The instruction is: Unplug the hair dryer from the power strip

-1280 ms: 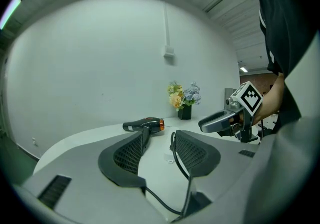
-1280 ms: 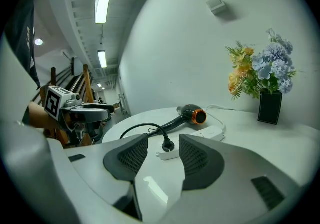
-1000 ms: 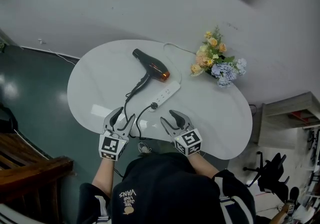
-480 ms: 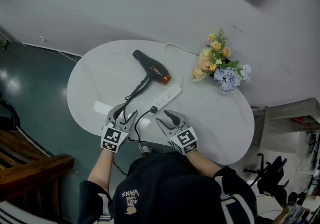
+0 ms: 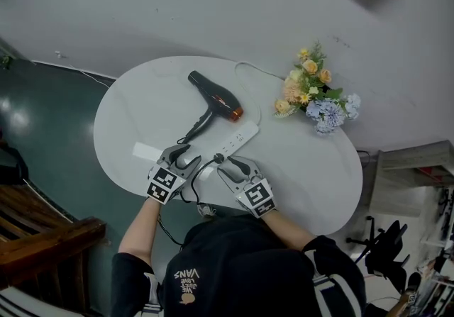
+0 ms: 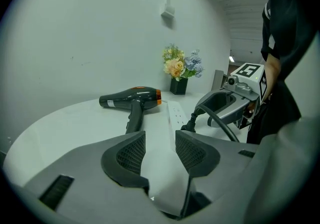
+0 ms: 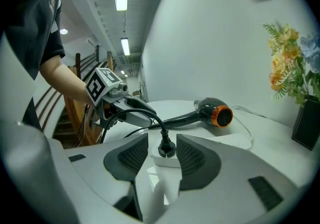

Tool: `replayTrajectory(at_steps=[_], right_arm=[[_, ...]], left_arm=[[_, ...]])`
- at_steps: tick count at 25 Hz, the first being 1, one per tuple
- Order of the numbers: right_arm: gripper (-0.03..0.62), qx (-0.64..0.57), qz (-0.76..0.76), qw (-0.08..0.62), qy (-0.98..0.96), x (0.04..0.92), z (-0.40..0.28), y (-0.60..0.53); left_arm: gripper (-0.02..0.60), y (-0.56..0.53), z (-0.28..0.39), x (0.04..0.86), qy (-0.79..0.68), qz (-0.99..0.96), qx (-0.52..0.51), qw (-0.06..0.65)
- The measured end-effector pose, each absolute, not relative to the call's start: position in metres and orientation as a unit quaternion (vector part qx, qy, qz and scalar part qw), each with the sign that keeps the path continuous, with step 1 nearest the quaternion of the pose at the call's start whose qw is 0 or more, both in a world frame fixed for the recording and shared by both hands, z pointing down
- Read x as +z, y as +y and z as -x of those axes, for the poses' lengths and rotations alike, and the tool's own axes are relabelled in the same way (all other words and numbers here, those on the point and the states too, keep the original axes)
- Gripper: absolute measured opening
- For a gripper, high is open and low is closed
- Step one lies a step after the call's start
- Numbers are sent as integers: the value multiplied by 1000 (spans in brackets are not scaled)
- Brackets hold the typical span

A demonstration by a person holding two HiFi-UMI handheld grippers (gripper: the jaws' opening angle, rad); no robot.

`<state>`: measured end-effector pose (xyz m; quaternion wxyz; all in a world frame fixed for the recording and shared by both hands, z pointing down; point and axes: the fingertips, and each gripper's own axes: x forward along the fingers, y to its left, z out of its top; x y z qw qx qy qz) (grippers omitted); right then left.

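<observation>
A black hair dryer (image 5: 215, 99) with an orange nozzle ring lies on the white oval table (image 5: 305, 167). Its black cord runs to a black plug (image 5: 218, 158) seated in the near end of a white power strip (image 5: 240, 138). My right gripper (image 5: 225, 165) is open, and in the right gripper view the plug (image 7: 166, 147) stands just ahead between its jaws, which do not touch it. My left gripper (image 5: 186, 157) is open just left of the cord. From the left gripper view, the dryer (image 6: 132, 98), strip (image 6: 177, 114) and plug (image 6: 192, 125) lie ahead, with nothing between the jaws.
A bunch of yellow and blue flowers (image 5: 316, 96) stands at the table's far right by the wall. The strip's white lead (image 5: 254, 67) curves off the far edge. A wooden stair rail (image 5: 42, 234) is at lower left, and a dark chair (image 5: 390, 241) at lower right.
Both grippers have moved forward over the table's near edge and closer together, ending on either side of the plug end of the strip. The dryer and strip have not moved.
</observation>
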<state>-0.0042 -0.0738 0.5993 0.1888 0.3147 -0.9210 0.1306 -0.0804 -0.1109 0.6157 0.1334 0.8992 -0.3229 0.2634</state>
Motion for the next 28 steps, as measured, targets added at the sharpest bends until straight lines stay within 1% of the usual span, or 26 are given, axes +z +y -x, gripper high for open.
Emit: replayTrajectory(at_steps=[10,25,28], right_arm=[[179,104,-300,207,-925,611,14,-81],[178,89,-278,208,-934,620,26,-91],[163,84,-276,209,-934,621,25,-93]], left_arm=[[202,-117,62,633,-272,-904,290,156],[201,-120,45,650,-212,-904,308,206],[200,-121,44,651,-205,-904,308,216]])
